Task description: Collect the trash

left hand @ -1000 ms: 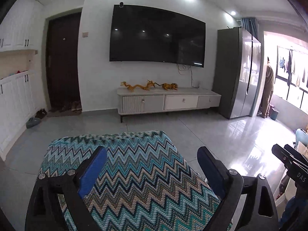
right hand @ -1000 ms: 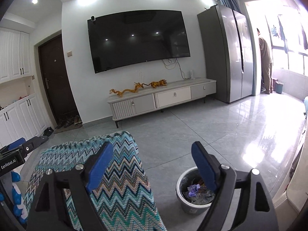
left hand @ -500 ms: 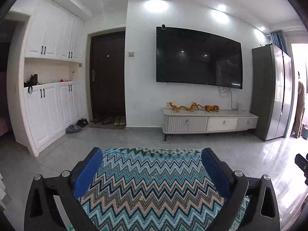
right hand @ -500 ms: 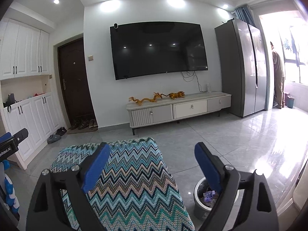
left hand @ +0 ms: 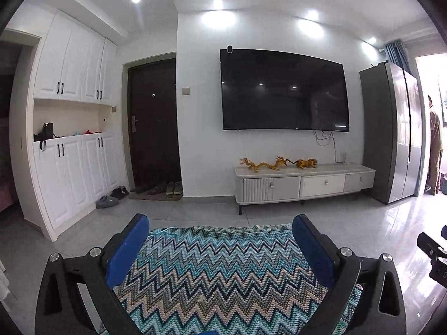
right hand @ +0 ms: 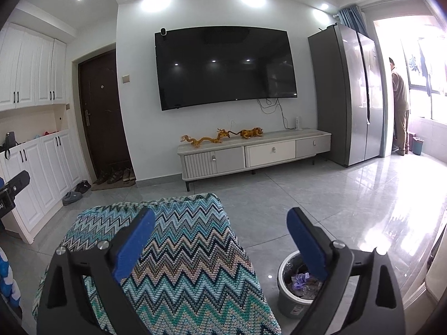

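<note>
My left tool point(left hand: 220, 240) stands wide open with nothing between its blue pads point(left hand: 127, 247); it reached that width within the last second. It hangs over the zigzag blanket point(left hand: 223, 276), which covers a low piece of furniture in front of me. My right tool point(right hand: 220, 233) is open too, its jaws having just been opening further, and nothing sits between them either. Its left pad is over the same blanket, its right pad over the trash bin point(right hand: 290, 293).

The bin is a small grey bucket standing on the tiled floor point(right hand: 321, 203), just beside the blanket's right edge. Inside I can see crumpled trash point(right hand: 300, 280), some of it purple; the rest is too unclear to tell.

Across the room a dark television point(right hand: 226, 64) hangs on the wall above a long low cabinet point(right hand: 254, 150), with golden figurines point(right hand: 220, 136) on top. A grey refrigerator point(right hand: 346, 95) stands to the right, and a person point(right hand: 401, 106) stands beyond it near the window. White cupboards point(left hand: 72, 139) and a dark door point(left hand: 153, 122) are on the left.
</note>
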Action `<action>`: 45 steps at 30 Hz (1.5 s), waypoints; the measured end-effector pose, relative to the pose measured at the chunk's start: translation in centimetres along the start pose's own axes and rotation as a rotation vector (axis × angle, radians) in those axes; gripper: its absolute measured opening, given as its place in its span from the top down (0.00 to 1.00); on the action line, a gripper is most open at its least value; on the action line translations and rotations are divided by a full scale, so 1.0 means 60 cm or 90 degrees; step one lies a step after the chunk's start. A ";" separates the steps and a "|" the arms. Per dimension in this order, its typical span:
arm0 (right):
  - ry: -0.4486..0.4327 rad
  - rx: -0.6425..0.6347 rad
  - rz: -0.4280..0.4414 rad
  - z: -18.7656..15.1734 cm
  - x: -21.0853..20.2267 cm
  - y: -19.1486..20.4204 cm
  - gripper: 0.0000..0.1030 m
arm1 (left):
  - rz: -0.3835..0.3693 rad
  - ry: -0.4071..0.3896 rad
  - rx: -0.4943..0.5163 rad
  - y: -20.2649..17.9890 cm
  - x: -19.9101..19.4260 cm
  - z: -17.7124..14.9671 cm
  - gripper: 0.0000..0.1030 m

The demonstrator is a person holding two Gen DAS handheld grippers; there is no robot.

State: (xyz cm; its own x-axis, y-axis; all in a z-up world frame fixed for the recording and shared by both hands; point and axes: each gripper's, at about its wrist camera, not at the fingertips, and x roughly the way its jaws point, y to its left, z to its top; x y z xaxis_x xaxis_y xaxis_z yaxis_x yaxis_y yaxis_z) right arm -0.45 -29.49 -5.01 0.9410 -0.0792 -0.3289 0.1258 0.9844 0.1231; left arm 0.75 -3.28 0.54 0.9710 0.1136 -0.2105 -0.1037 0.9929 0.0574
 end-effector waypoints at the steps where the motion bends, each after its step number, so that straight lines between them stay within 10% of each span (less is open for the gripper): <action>1: 0.002 -0.001 -0.007 -0.002 0.007 -0.003 0.07 | -0.005 0.001 0.001 -0.007 0.010 -0.003 0.00; 25: 0.108 -0.037 -0.027 -0.057 0.314 0.041 0.06 | -0.001 0.195 -0.020 0.010 0.338 -0.142 0.00; 45: 0.070 -0.078 -0.023 -0.034 0.202 0.084 0.06 | -0.038 0.139 0.013 -0.023 0.215 -0.087 0.00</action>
State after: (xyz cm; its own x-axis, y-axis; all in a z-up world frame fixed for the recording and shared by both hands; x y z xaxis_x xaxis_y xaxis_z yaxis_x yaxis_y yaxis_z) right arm 10.93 -25.20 -10.26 0.8954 -0.1038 -0.4330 0.1132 0.9936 -0.0040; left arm 12.33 -3.00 -7.34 0.9056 0.0611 -0.4197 -0.0409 0.9975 0.0571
